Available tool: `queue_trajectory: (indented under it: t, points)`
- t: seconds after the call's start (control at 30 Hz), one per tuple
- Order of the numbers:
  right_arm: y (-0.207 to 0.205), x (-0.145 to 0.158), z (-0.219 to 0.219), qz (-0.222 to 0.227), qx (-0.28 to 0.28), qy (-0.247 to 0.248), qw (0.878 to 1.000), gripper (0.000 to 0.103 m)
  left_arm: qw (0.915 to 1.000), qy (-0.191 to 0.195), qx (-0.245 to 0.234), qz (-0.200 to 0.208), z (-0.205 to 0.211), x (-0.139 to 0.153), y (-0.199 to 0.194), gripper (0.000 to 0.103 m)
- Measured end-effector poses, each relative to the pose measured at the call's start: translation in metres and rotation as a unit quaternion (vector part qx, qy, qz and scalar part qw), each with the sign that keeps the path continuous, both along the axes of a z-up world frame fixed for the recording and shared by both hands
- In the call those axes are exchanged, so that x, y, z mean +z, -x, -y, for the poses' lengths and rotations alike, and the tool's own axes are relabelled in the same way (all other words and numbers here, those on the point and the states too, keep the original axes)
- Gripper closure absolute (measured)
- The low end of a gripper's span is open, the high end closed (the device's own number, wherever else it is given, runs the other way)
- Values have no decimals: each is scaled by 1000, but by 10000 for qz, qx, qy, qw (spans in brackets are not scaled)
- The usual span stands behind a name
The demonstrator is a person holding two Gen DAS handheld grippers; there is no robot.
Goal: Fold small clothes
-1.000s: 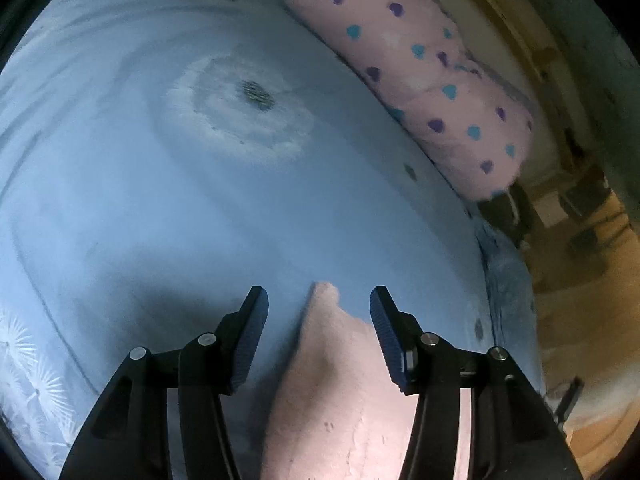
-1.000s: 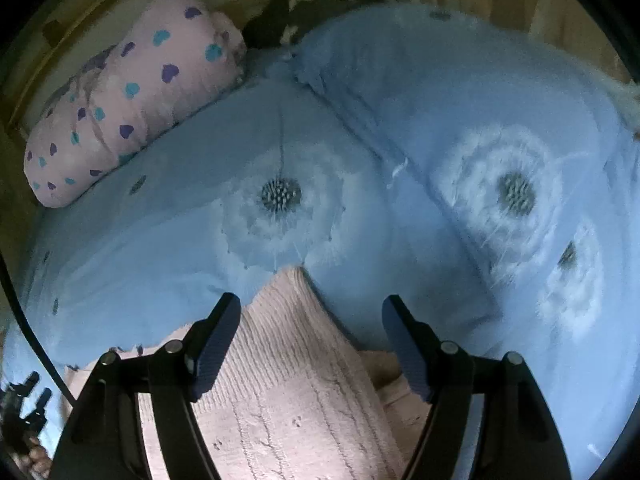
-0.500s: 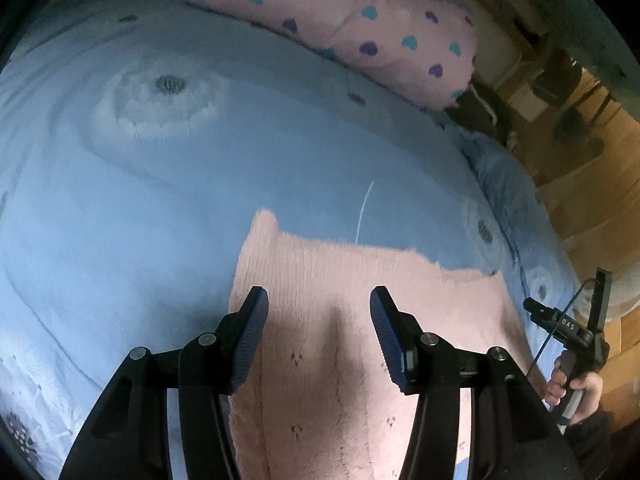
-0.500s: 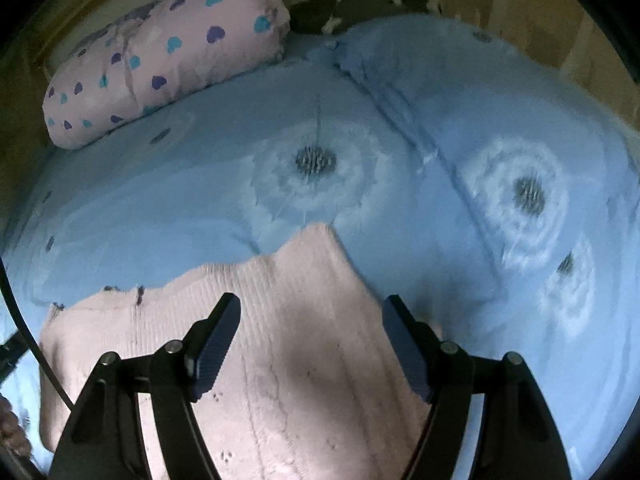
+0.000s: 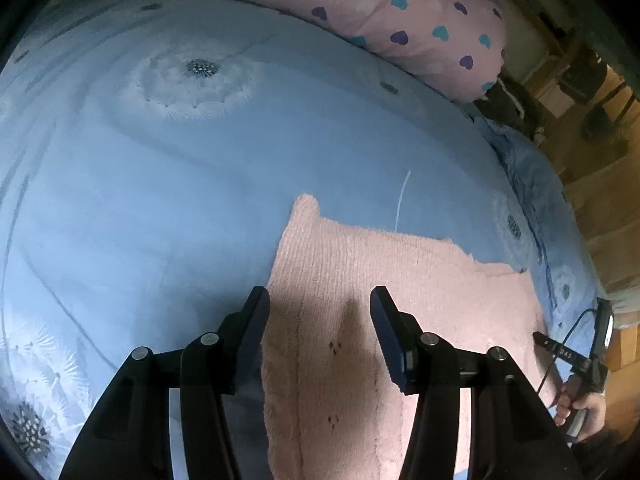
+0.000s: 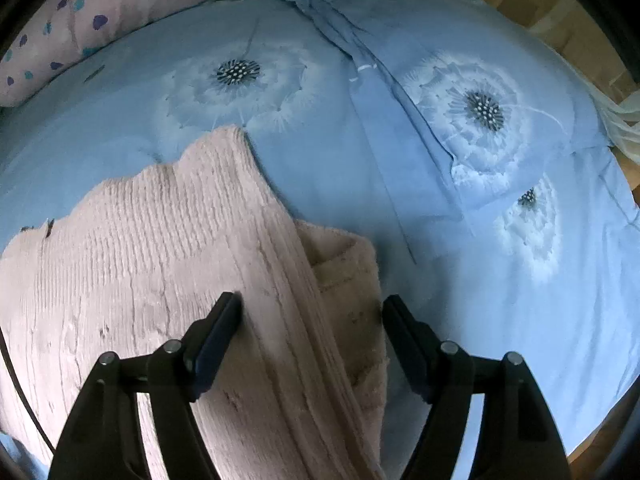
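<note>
A pink knit sweater (image 5: 360, 280) lies flat on the blue bed cover (image 5: 160, 184). The left tool (image 5: 318, 320) is spread over the sweater's left edge and pinches nothing. The right tool (image 6: 312, 320) is spread wide over a folded edge at the sweater's right side. The sweater's near part runs off the bottom at 6 o'clock. A heart pillow (image 5: 380, 12) sits at 12 o'clock. A hand (image 5: 580, 408) shows at 4 o'clock, partly cut off.
</note>
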State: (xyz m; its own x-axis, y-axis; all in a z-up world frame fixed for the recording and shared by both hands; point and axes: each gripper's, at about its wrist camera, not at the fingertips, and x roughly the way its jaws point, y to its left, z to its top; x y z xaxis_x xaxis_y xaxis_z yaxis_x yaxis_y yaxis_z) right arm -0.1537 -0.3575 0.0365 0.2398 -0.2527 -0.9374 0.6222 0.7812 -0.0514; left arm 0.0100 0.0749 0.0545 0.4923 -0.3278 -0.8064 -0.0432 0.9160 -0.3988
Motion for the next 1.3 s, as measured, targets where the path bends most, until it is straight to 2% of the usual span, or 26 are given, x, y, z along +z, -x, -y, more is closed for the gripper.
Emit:
queue_trajectory:
  t: [0.23,0.27,0.37,0.43,0.5,0.63,0.73,0.87,0.93,1.0,1.03,1.07,1.13,1.17,1.2,1.27,1.3]
  points:
    - [18,17,-6,64,6,337,9994,25,9985,-320,-437,62,27,3,22,71]
    - [21,21,-7,106,-18,323,9994,25,9977,-446,-498,88,32,5,26,71]
    - [28,27,-6,241,4,238,9994,25,9901,-1148,-749,289,49,6,32,71]
    - [31,21,-6,73,14,316,9995,25,9855,-1418,-934,58,55,-6,31,71]
    - [34,8,-3,-243,-59,358,9990,25,9865,-1323,-844,-459,49,-26,29,71]
    - [58,-1,3,-529,-234,493,9971,18,9907,-1036,-610,-633,32,-26,31,71]
    - [72,3,0,-515,-97,641,9966,17,9910,-1092,-355,-692,21,-25,39,71]
    - [92,19,-5,17,13,482,9988,19,9946,-796,6,-671,8,-22,54,71]
    - [112,45,-8,664,-132,335,9971,19,9960,-696,119,-555,4,-15,62,71]
    - [128,60,-6,1288,-265,9,9913,19,9968,-624,243,-433,-1,-8,72,71]
    - [136,60,-3,1428,-403,-164,9888,19,9974,-513,341,-368,-5,-4,78,71]
    - [140,53,1,1333,-564,-260,9891,19,9979,-392,411,-326,-9,-3,84,71]
    - [140,28,9,801,-783,-442,9927,19,9978,-132,579,-281,-13,-1,97,71]
    - [138,8,11,391,-874,-570,9938,19,9975,44,644,-275,-16,-2,102,71]
    - [140,-15,16,-83,-947,-693,9931,19,9969,336,667,-251,-20,-2,108,71]
    - [141,-15,12,52,-813,-400,9959,14,9904,1194,660,-208,-30,-5,117,68]
    - [138,-13,8,-89,-694,-258,9972,14,9842,1623,684,-172,-38,-7,123,66]
